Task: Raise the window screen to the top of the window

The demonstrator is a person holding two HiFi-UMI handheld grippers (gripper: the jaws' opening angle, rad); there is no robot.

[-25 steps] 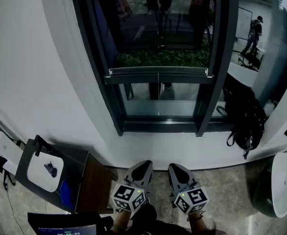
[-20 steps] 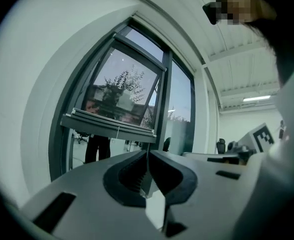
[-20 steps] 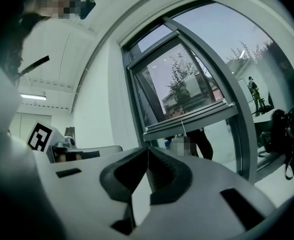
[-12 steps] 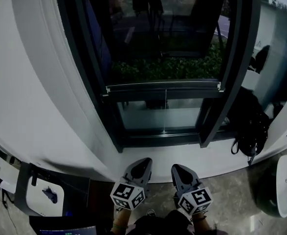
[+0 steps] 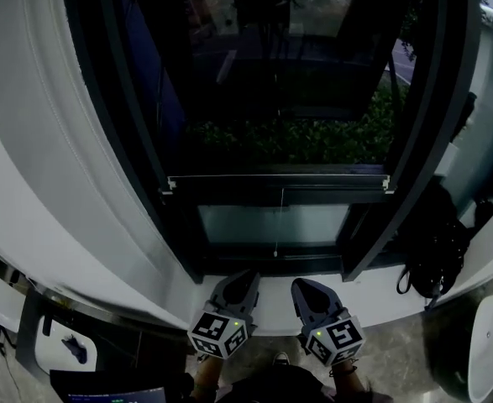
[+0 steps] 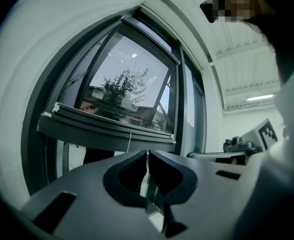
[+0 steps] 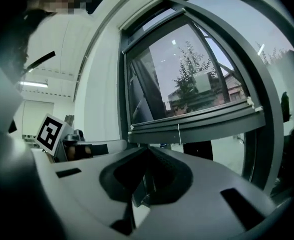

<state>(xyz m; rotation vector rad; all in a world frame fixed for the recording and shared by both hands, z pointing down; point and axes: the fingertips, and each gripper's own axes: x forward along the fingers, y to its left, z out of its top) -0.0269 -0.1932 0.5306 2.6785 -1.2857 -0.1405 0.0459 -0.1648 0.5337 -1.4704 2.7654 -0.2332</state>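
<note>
The window [image 5: 280, 99] has a dark frame. Its screen's grey bottom bar [image 5: 280, 183] runs across the low part of the opening, with a thin pull cord [image 5: 279, 225] hanging from its middle. My left gripper [image 5: 239, 279] and right gripper [image 5: 305, 284] sit side by side below the bar, in front of the white sill [image 5: 145, 296], pointing at the window and apart from it. Both are shut with nothing between the jaws. In the left gripper view the bar [image 6: 106, 129] lies just above the left gripper [image 6: 147, 156]. In the right gripper view the bar [image 7: 197, 121] lies above the right gripper [image 7: 148, 151].
A black backpack [image 5: 437, 246] leans by the window's right post. A white rounded object [image 5: 491, 347] stands at the bottom right. A small dark stand with a white item [image 5: 57, 342] and a screen's edge [image 5: 103, 390] sit at the lower left.
The view has closed in on the window. Both grippers have moved toward the sill, still shut. The screen bar now sits lower in the picture, and the stand at left has slid mostly out.
</note>
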